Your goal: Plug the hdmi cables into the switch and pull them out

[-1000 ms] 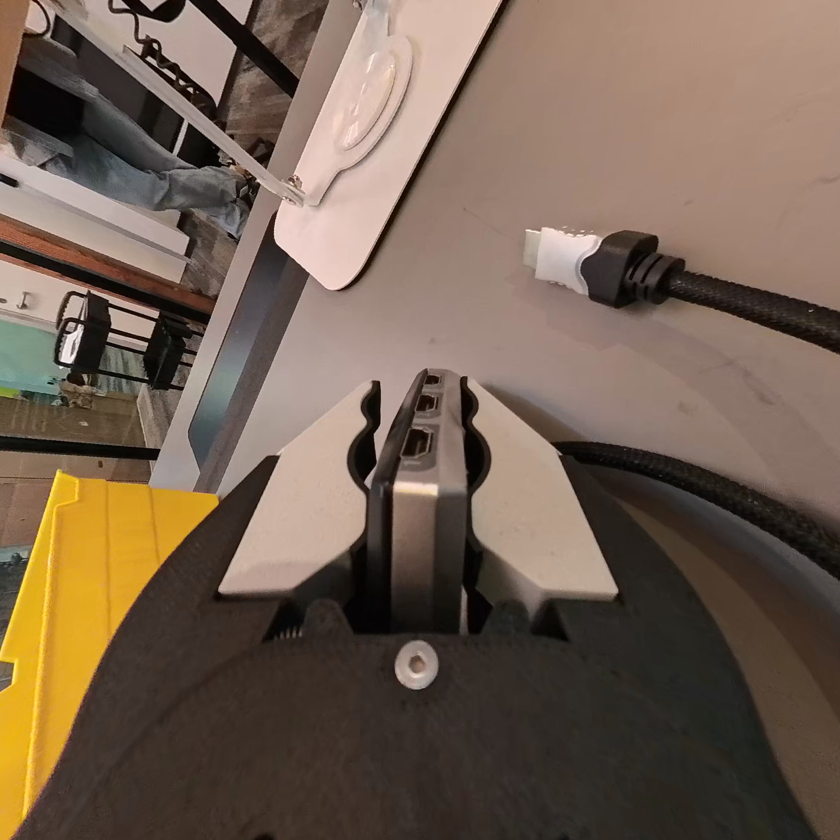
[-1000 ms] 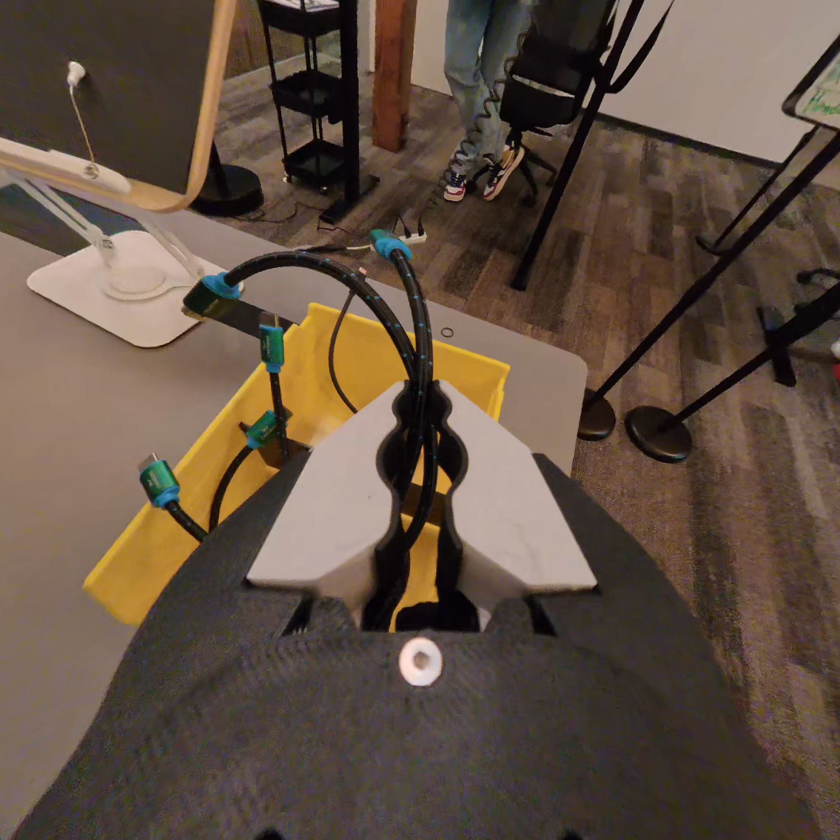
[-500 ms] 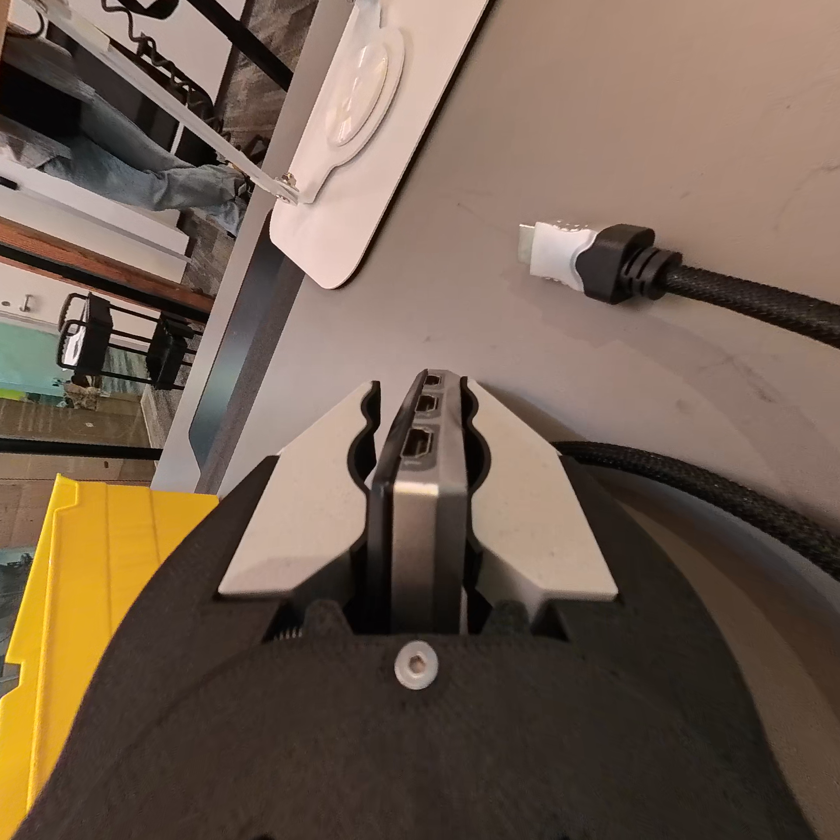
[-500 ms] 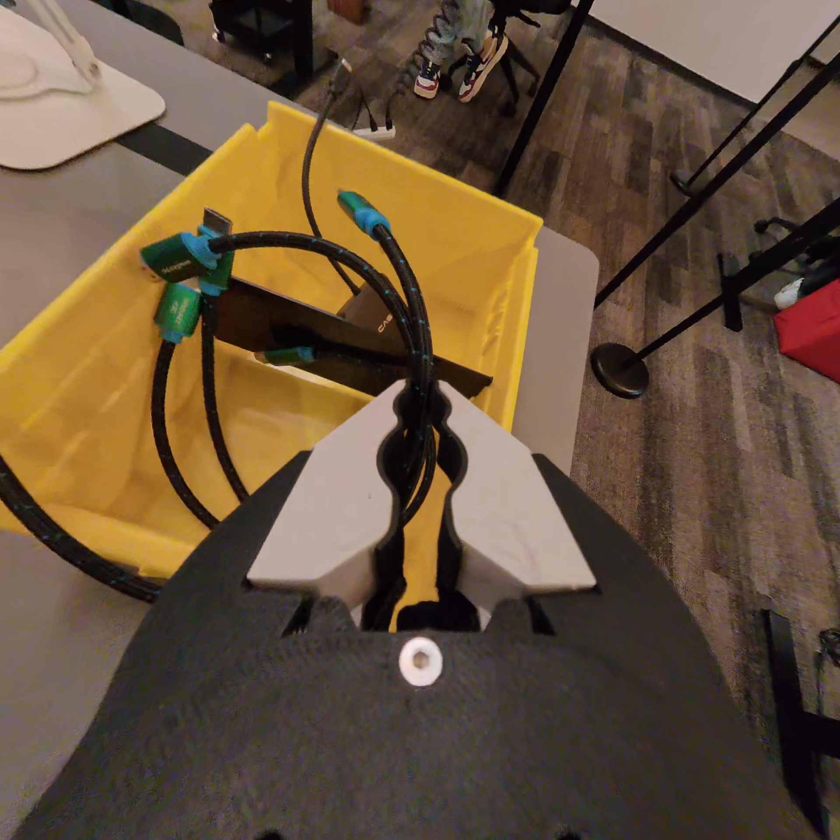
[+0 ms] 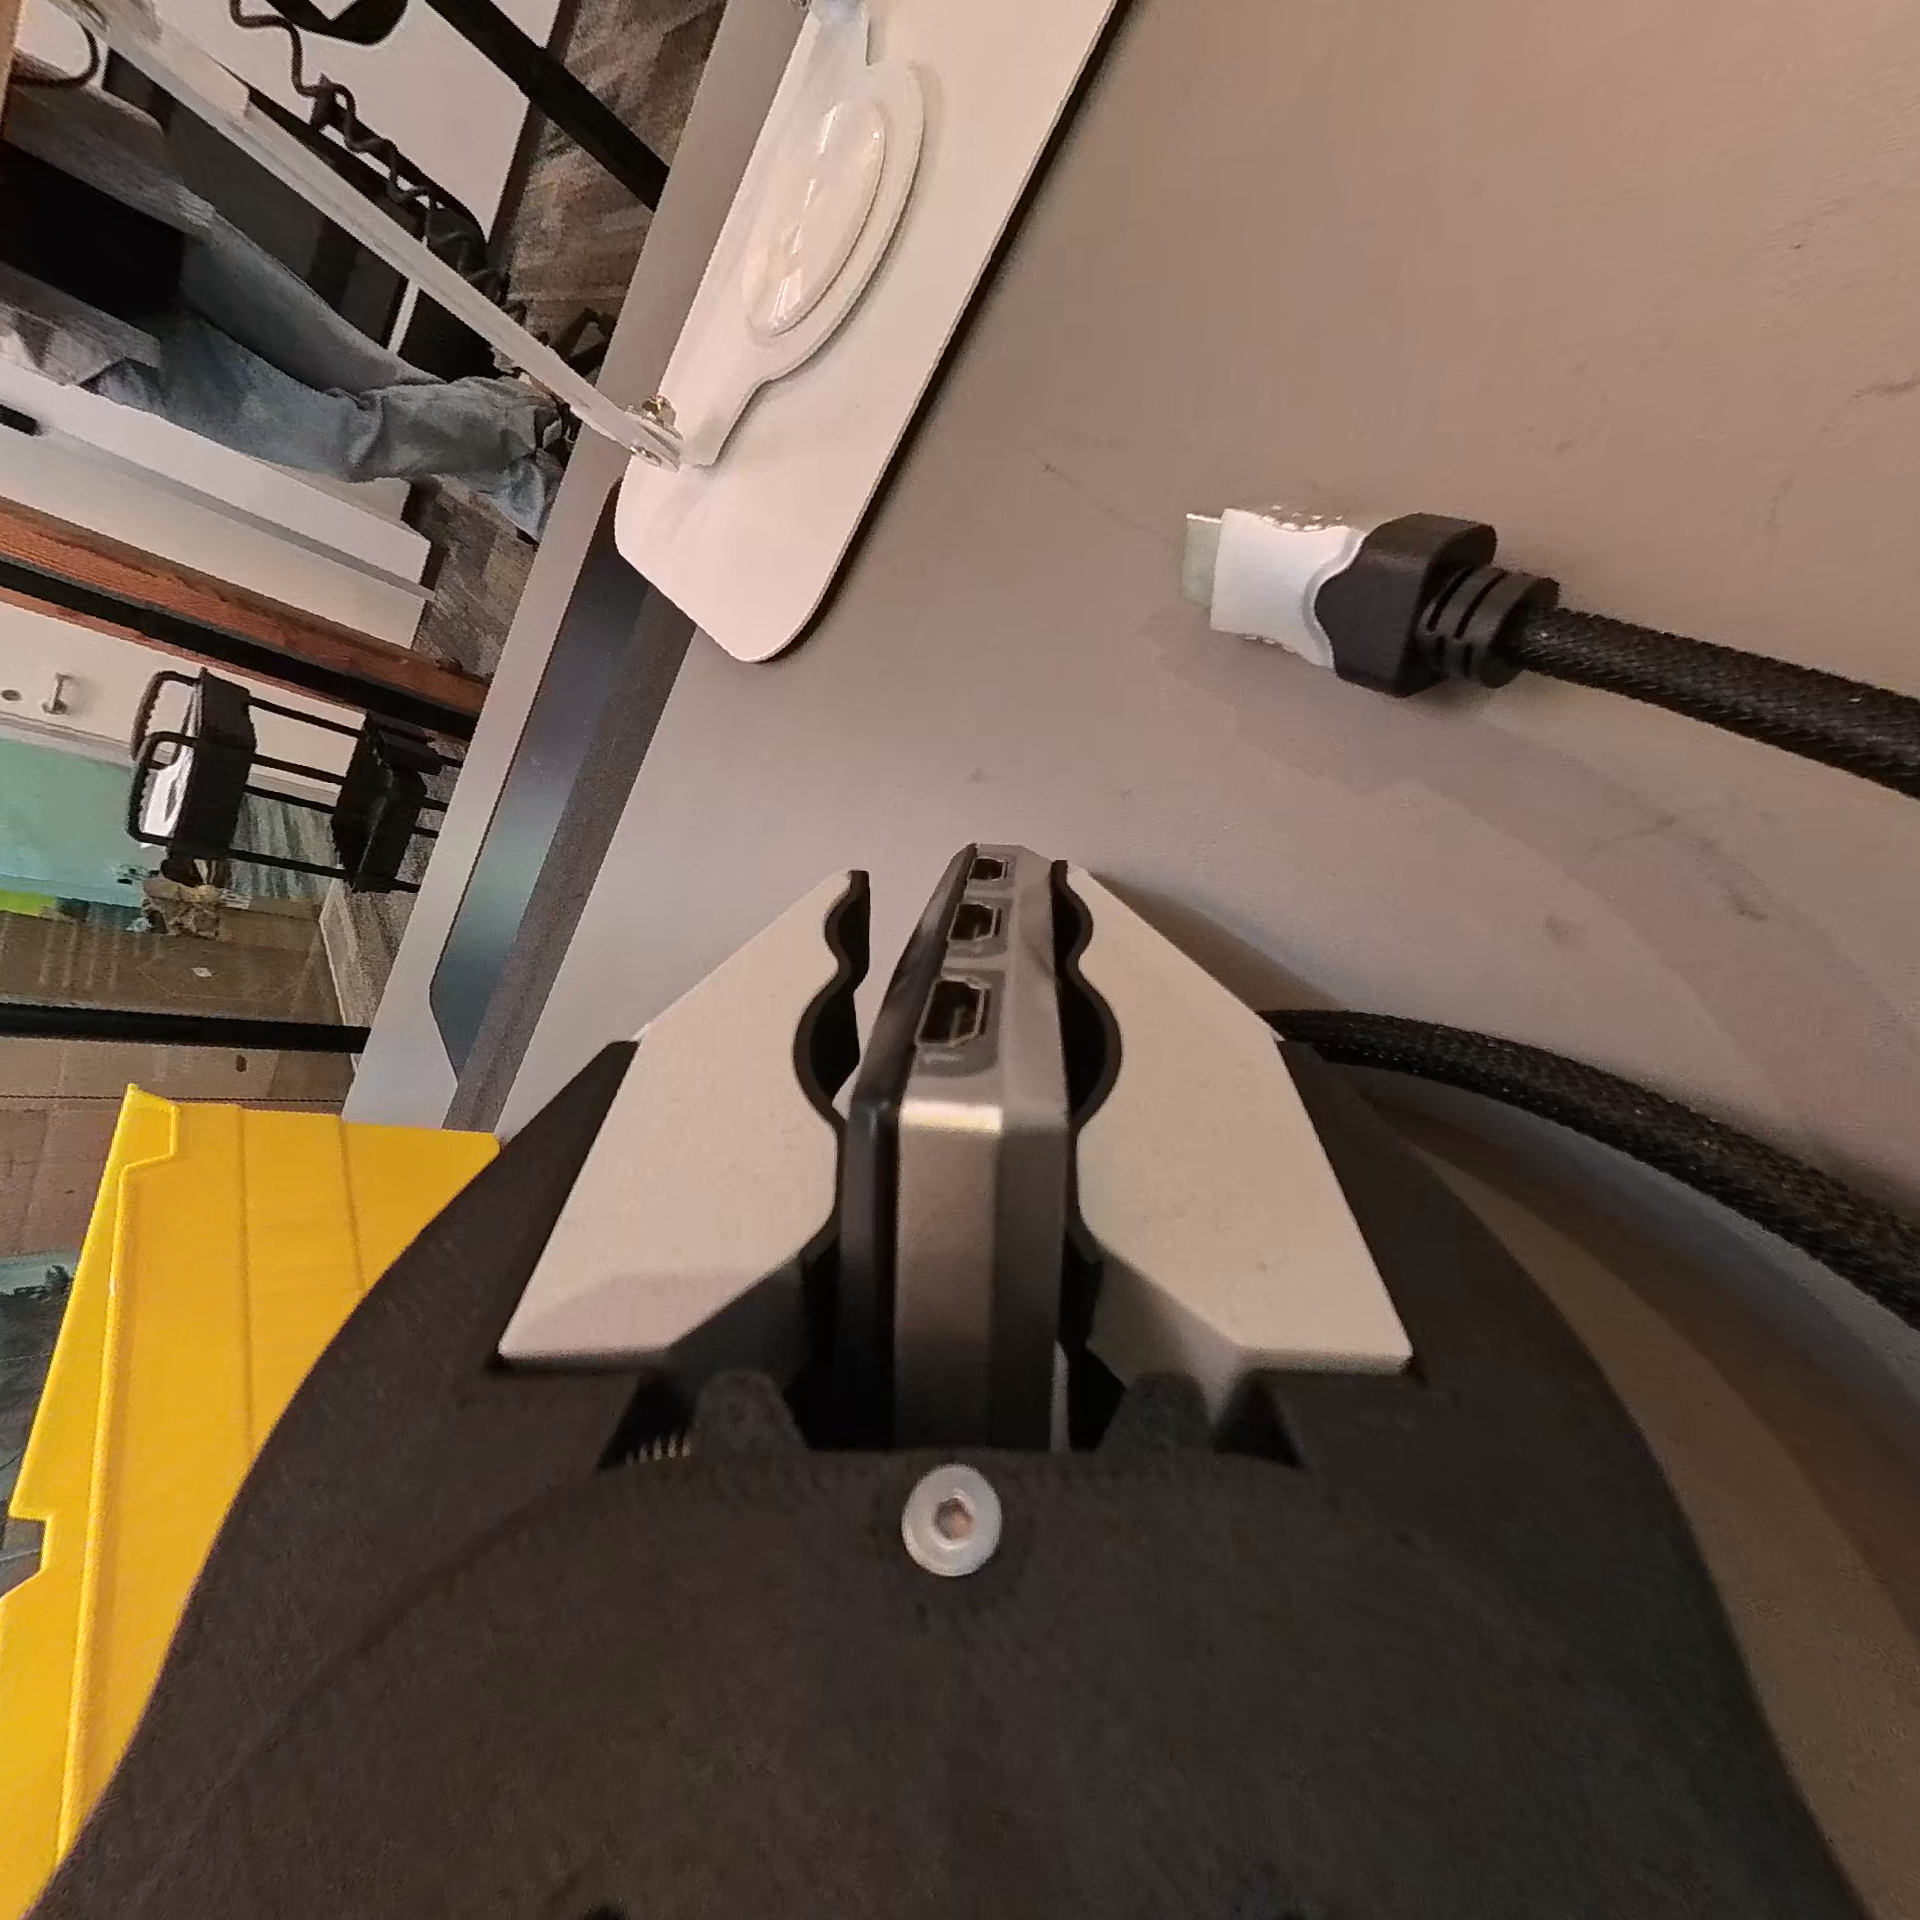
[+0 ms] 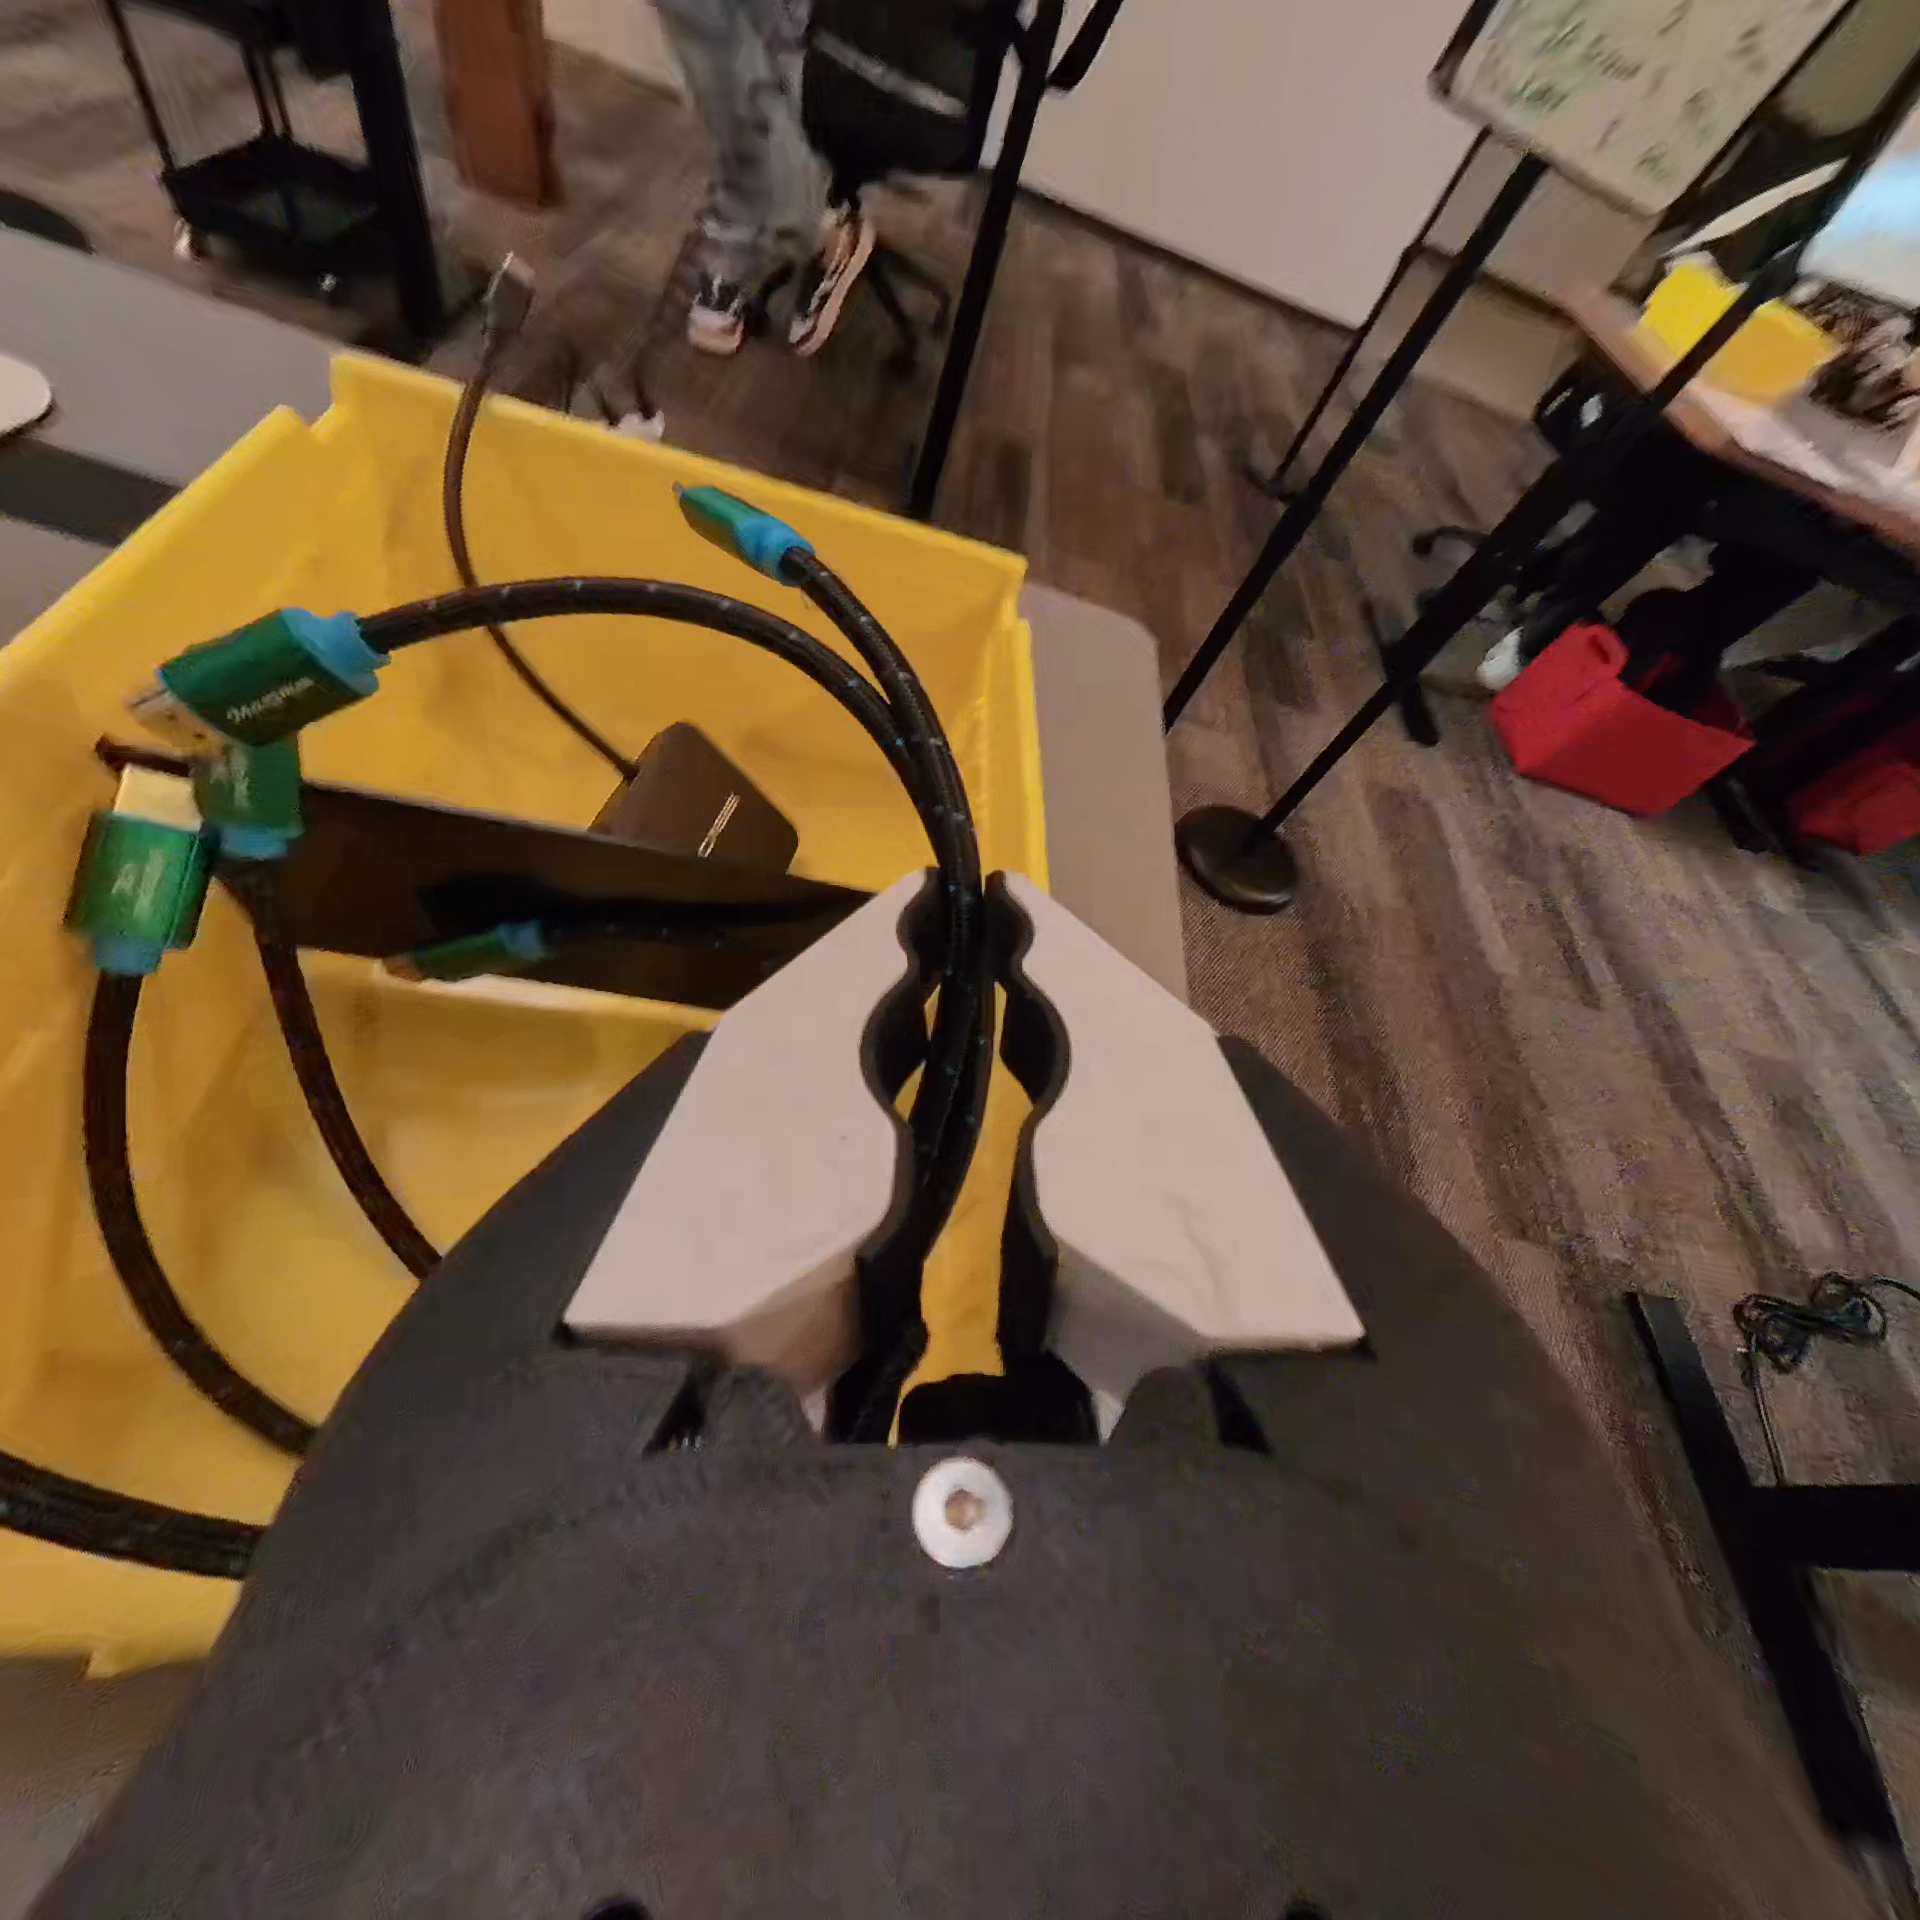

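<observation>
the left gripper clamps the hdmi switch edge-on above a grey table; the right gripper pinches braided cables over a yellow bin.

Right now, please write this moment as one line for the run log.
left gripper: shut on switch, ports empty | right gripper: shut on green-plug cables over yellow bin | white-plug cable: on table
</observation>
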A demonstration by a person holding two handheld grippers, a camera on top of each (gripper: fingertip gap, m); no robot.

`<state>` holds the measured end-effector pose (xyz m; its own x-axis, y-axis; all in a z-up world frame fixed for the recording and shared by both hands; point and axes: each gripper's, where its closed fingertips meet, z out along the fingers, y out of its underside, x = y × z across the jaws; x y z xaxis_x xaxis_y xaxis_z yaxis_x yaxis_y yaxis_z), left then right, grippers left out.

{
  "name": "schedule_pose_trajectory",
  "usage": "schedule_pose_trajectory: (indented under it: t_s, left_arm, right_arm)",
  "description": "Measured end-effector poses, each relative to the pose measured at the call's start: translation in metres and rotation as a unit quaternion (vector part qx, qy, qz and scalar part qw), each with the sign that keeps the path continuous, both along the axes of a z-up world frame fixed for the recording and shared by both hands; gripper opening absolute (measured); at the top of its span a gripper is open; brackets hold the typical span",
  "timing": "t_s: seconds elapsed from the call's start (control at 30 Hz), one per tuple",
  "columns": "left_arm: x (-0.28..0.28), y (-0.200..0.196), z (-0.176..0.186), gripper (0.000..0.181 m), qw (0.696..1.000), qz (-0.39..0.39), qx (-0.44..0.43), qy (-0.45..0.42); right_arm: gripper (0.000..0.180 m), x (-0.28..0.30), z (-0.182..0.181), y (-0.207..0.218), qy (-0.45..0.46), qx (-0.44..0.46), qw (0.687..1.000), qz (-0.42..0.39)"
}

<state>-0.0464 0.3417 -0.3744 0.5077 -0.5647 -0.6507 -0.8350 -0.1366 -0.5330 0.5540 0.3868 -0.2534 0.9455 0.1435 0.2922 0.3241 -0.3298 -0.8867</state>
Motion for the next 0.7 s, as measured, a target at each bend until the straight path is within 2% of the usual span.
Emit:
schedule_pose_trajectory:
  t_s: [0.13,0.23,0.43,0.7]
  left_arm:
    - [0.0,0.0,0.0,0.033,1.0,0.0,0.0,0.0]
    - [0.0,0.0,0.0,0.033,1.0,0.0,0.001,0.001]
    - [0.0,0.001,0.0,0.033,1.0,0.0,0.0,0.0]
    - [0.0,0.001,0.0,0.033,1.0,0.001,0.0,0.001]
  right_arm:
    - [0.006,0.008,0.017,0.006,-0.003,0.063,0.998,-0.028]
    - [0.006,0.011,0.013,0.008,-0.035,0.078,0.996,-0.041]
    - [0.005,0.005,-0.006,-0.001,-0.121,0.062,0.99,-0.039]
    - [0.005,-0.003,-0.045,-0.017,-0.205,-0.005,0.978,-0.023]
